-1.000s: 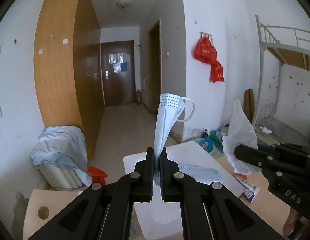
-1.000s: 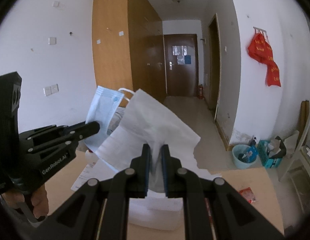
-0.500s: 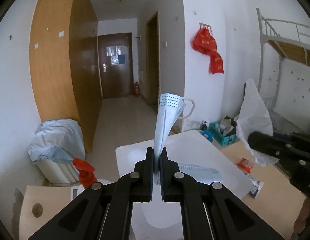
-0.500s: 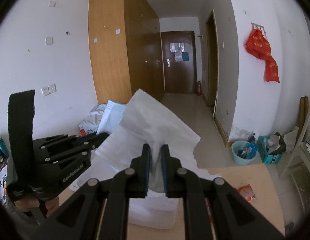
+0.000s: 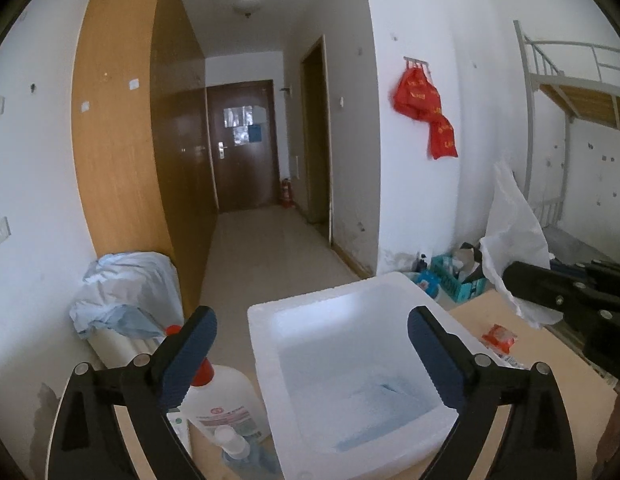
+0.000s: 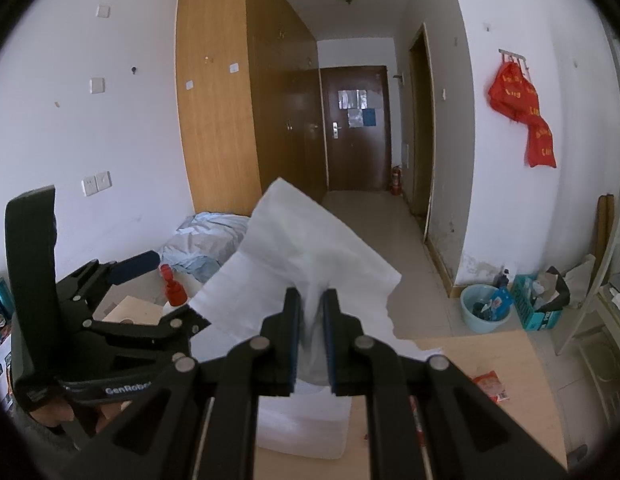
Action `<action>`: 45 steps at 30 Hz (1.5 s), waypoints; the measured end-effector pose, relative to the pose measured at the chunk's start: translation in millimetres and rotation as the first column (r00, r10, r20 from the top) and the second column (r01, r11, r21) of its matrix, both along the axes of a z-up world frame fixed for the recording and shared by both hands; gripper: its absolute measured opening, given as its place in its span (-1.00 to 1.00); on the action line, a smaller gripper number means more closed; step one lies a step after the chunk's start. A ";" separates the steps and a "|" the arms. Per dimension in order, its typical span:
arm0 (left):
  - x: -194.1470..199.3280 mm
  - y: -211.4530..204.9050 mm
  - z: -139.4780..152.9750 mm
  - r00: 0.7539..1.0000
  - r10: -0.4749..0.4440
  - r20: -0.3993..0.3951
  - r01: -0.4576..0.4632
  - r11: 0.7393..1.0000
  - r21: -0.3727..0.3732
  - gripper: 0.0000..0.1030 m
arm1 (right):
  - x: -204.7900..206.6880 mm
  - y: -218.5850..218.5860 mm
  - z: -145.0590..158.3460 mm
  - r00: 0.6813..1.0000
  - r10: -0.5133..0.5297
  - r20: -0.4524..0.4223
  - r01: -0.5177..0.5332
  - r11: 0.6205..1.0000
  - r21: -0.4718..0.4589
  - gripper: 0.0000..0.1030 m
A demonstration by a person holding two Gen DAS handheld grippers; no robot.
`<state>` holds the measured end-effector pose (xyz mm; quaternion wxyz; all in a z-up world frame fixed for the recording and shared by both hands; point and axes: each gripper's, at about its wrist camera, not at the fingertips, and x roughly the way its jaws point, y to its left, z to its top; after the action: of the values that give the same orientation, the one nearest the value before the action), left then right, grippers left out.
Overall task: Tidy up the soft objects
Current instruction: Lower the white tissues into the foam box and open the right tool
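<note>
The left gripper (image 5: pixel 311 334) is standing wide apart, with nothing between its two blue-padded fingers (image 5: pixel 188 354). It is hanging just above the white foam box (image 5: pixel 266 344) on the wooden table (image 5: pixel 565 396). Inside the box, on the bottom, a pale blue mask (image 5: pixel 373 404) is lying flat — it is blurred, so its details are not clear.

The right gripper (image 6: pixel 311 334) is clamping a white tissue (image 6: pixel 294 256) between its pads; the sheet is standing up and spreading wide above the jaws. In the left wrist view the same tissue (image 5: pixel 513 236) is showing at the right, beside the box and apart from it.

Just left of the box, a clear bottle with a red cap (image 5: pixel 218 396) is standing on the table. To the right of the box, a small red packet (image 5: pixel 499 336) is lying on the table.

Further away, on the floor, a bundle of light blue cloth (image 5: pixel 126 292) is resting against the wall, and a teal basket (image 5: pixel 449 276) is sitting by the opposite wall. Red bags (image 5: pixel 425 112) are hanging from a hook — behind them the corridor is leading to a dark brown door (image 5: pixel 244 148).
</note>
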<state>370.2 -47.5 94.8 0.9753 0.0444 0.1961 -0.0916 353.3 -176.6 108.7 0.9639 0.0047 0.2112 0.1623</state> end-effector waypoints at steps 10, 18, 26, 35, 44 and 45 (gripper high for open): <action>-15.0 11.3 9.5 0.999 0.029 0.015 -0.029 1.000 0.012 0.87 | 2.3 -0.2 -1.8 1.000 0.018 -0.007 -0.018 1.000 0.005 -0.72; -38.5 39.5 21.7 0.994 0.098 0.041 -0.098 0.995 0.007 0.87 | 6.5 11.3 -5.7 0.998 0.060 -0.031 -0.060 0.998 0.004 -0.72; -51.0 61.2 21.0 0.986 0.155 0.054 -0.154 0.988 -0.012 0.88 | 15.7 26.6 -12.2 0.995 0.090 -0.050 -0.090 0.996 0.002 -0.72; -47.5 71.6 19.5 0.984 0.175 0.042 -0.174 0.984 -0.027 0.88 | 27.5 38.5 -22.6 0.991 0.105 -0.084 -0.106 0.994 -0.007 -0.72; -54.4 78.0 25.4 0.981 0.185 0.058 -0.182 0.982 -0.056 0.88 | 32.9 48.3 -31.9 0.987 0.083 -0.136 -0.090 0.995 -0.049 0.37; -54.9 78.3 26.1 0.981 0.184 0.058 -0.180 0.982 -0.058 0.88 | 31.2 48.2 -29.9 0.989 0.078 -0.129 -0.085 0.995 -0.056 0.41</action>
<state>315.3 30.8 120.9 0.9861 0.0033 0.1659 -0.0056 384.5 -128.4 78.8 0.9408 -0.0232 0.2767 0.1944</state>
